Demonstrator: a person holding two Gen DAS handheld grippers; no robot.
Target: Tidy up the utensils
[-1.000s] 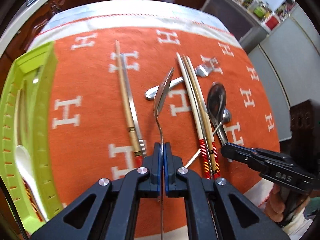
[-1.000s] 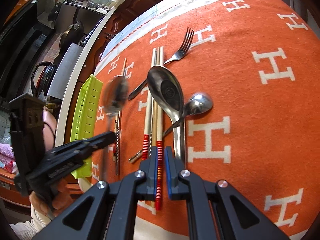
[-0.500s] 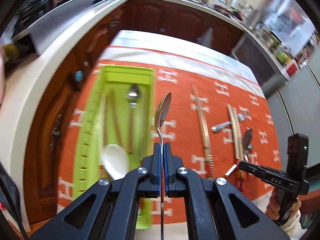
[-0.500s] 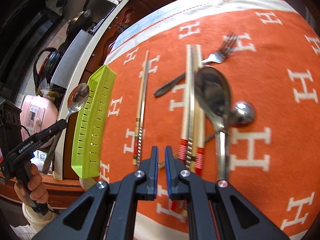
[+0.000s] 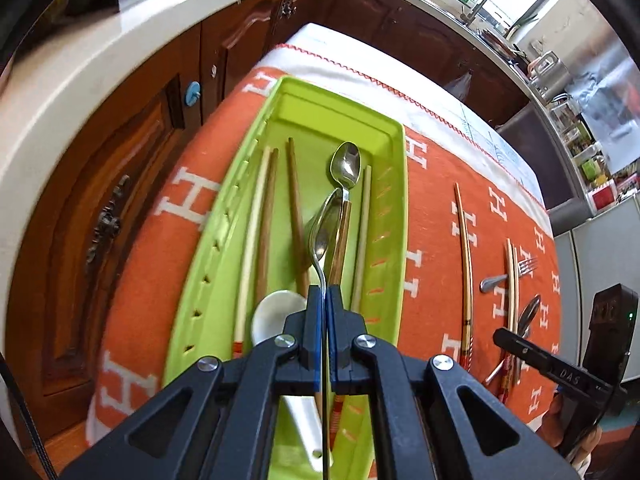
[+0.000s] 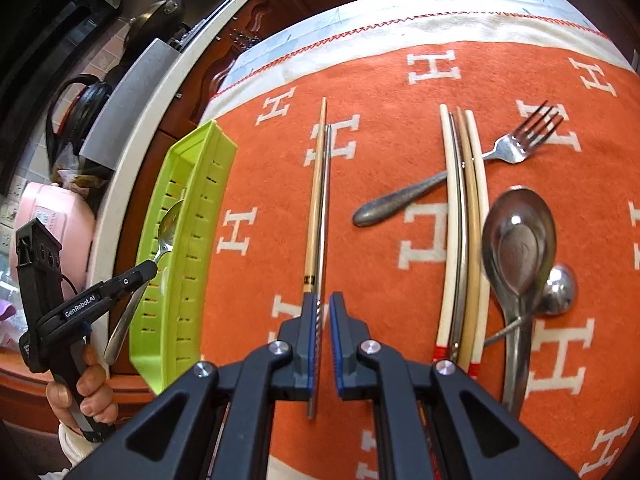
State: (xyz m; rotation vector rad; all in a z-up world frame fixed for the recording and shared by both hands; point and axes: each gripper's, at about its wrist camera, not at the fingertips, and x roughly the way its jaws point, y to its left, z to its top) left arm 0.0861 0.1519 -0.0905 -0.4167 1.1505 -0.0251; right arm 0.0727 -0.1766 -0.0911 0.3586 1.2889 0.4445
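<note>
My left gripper is shut on a steel spoon and holds it over the green tray. The tray holds several chopsticks, a wood-handled spoon and a white ceramic spoon. The left gripper with the spoon also shows at the left of the right wrist view, above the tray. My right gripper is slightly open, with nothing between its jaws, above the near ends of a chopstick pair on the orange cloth.
On the cloth to the right lie a bundle of chopsticks, a fork, a large serving spoon and a small ladle. Wooden cabinets and a white counter edge run to the left of the tray.
My left gripper carried the steel spoon left from the middle of the cloth to above the green tray. My right gripper shifted left from the red-tipped chopsticks to the chopstick pair.
</note>
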